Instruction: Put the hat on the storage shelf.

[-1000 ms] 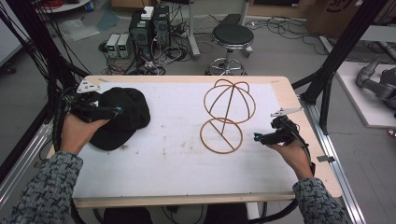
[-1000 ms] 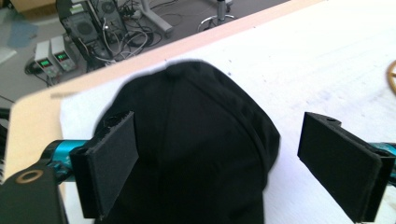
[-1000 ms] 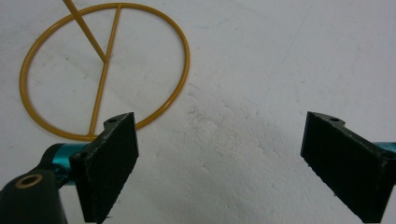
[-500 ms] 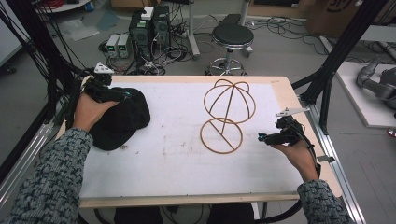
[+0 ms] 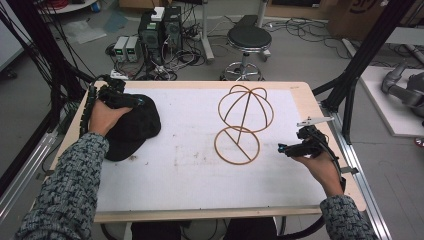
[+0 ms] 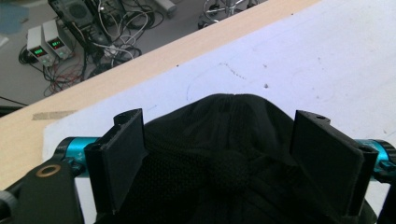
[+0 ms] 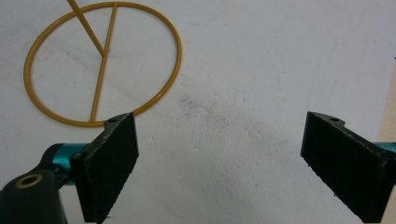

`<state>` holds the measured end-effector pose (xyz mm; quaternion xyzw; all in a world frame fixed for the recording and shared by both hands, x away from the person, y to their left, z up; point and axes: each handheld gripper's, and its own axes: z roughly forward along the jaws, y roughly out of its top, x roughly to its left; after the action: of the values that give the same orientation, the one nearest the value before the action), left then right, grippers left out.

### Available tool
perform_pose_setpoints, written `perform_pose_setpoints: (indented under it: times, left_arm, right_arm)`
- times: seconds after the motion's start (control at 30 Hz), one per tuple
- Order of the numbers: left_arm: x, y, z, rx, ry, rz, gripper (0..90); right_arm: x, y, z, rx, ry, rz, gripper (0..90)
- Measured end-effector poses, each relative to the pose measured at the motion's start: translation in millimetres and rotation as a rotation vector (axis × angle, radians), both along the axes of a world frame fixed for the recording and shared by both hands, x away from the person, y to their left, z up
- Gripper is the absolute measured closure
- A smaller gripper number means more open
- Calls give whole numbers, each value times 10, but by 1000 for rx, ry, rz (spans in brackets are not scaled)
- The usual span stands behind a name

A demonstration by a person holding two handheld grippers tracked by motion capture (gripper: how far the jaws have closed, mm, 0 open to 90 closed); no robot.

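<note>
A black cap [image 5: 131, 129] lies at the left of the white mat [image 5: 190, 170]. My left gripper [image 5: 125, 99] is at the cap's far edge, open, with its jaws either side of the crown of the cap [image 6: 224, 140]; the left gripper [image 6: 229, 135] is not squeezing the cloth. A gold wire hat stand [image 5: 245, 120], a domed frame on a ring base, rises at mid-table. My right gripper [image 5: 283, 148] hovers low just right of the ring, open with bare mat between its jaws. The right gripper [image 7: 219, 140] has the stand's ring [image 7: 101, 79] ahead to its left.
The wooden table edge [image 5: 200, 214] frames the mat. Behind the table on the floor are a stool [image 5: 248, 37], electronics boxes [image 5: 160, 25] and cables. Black frame struts [image 5: 360, 60] rise by the right edge. Power supplies [image 6: 44, 44] sit beyond the left corner.
My left gripper has moved from over the cap's middle to its far edge and turned so its jaws straddle the crown. The right gripper has barely shifted.
</note>
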<state>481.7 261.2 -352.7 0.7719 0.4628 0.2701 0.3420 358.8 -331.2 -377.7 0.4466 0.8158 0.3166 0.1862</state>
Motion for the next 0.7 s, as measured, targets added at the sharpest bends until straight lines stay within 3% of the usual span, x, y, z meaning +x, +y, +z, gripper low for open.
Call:
perform_pose_setpoints:
  times: [0.47, 0.7]
  left_arm:
    - [-3, -1, -54, 28, 43, -51, 523]
    - [-33, 36, 18, 38, 71, -108, 647]
  right_arm:
    - [8, -2, 8, -1, -5, -1, 109]
    - [-4, 16, 29, 0, -6, -3, 109]
